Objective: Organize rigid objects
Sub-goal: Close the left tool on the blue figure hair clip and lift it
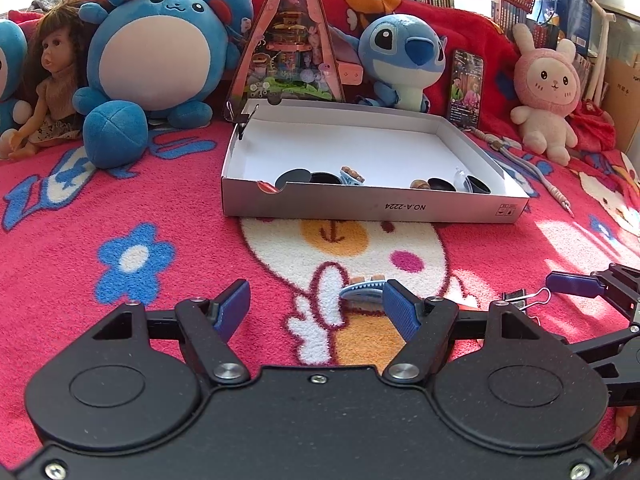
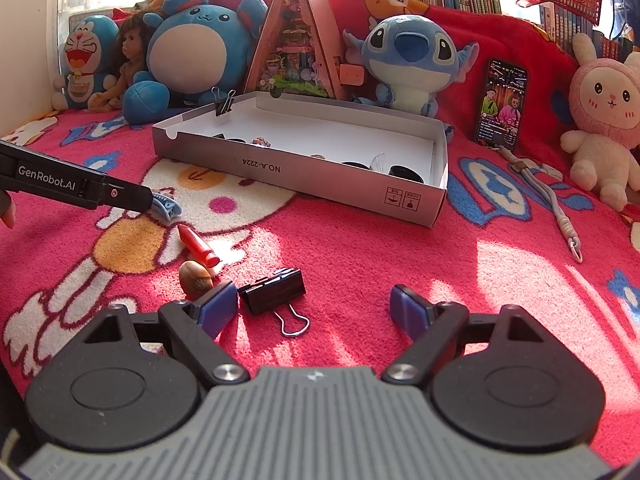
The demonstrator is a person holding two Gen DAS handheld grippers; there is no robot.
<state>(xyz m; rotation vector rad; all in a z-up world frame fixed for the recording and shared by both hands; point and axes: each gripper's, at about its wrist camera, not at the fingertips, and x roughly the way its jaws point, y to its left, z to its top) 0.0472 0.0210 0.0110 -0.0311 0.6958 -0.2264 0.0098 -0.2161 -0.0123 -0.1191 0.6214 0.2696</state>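
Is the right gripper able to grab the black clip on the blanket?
Probably yes. The black clip lies bare on the blanket just ahead of the open right gripper, toward its left finger. Nothing covers it; the nut sits close beside.

Left tool: black body, blue ribbed pads; right tool: grey ribbed top.
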